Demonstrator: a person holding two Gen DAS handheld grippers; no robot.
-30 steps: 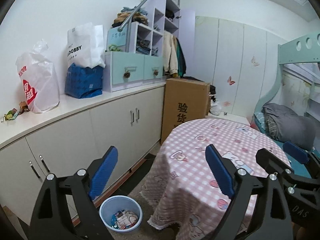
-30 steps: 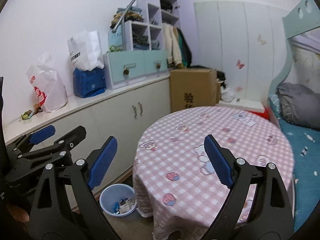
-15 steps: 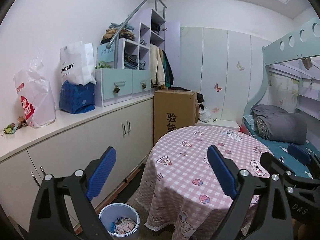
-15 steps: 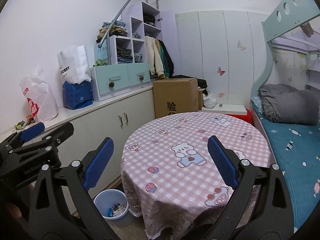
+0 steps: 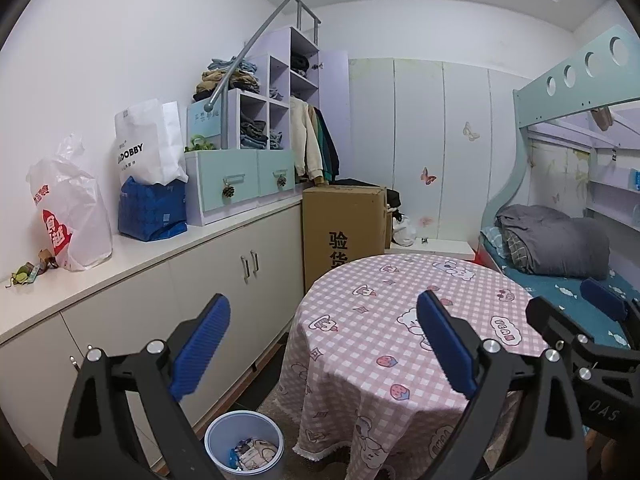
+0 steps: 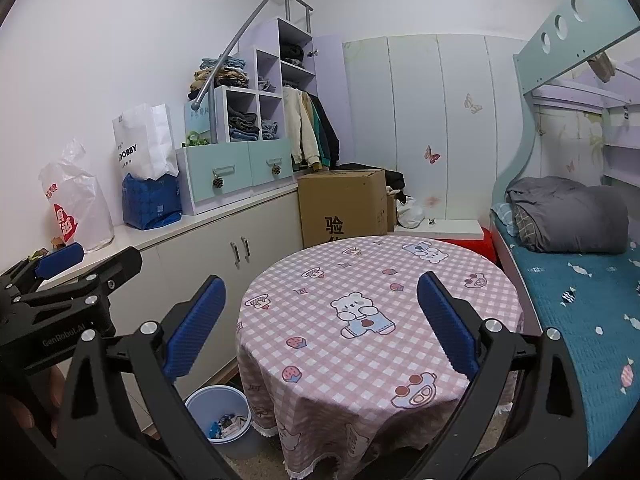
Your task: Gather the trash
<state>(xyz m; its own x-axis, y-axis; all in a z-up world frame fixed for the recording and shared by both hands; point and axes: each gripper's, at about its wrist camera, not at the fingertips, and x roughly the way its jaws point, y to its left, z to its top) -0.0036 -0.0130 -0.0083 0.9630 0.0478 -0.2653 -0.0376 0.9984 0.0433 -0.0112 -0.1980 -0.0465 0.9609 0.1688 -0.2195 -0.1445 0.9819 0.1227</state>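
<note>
A pale blue waste bin (image 5: 240, 416) stands on the floor between the cabinets and the round table, with paper and wrapper scraps (image 5: 252, 452) inside; it also shows in the right wrist view (image 6: 218, 394). My left gripper (image 5: 322, 312) is open and holds nothing, hanging above the bin and the table's left edge. My right gripper (image 6: 320, 292) is open and bare over the pink checked tablecloth (image 6: 340, 272). Small crumpled wrappers (image 5: 28, 274) lie at the counter's near end. Each gripper shows at the edge of the other's view.
A long white counter (image 5: 160, 256) over cabinets carries a white plastic bag (image 5: 72, 216), a blue bag (image 5: 154, 212), a paper bag and a drawer unit. A cardboard box (image 5: 344, 224) stands behind the table. A bunk bed with grey bedding (image 6: 568, 212) fills the right side.
Both grippers have drawn back from the table and risen a little, so more of the room and ceiling shows. Both stay open and hold nothing.
</note>
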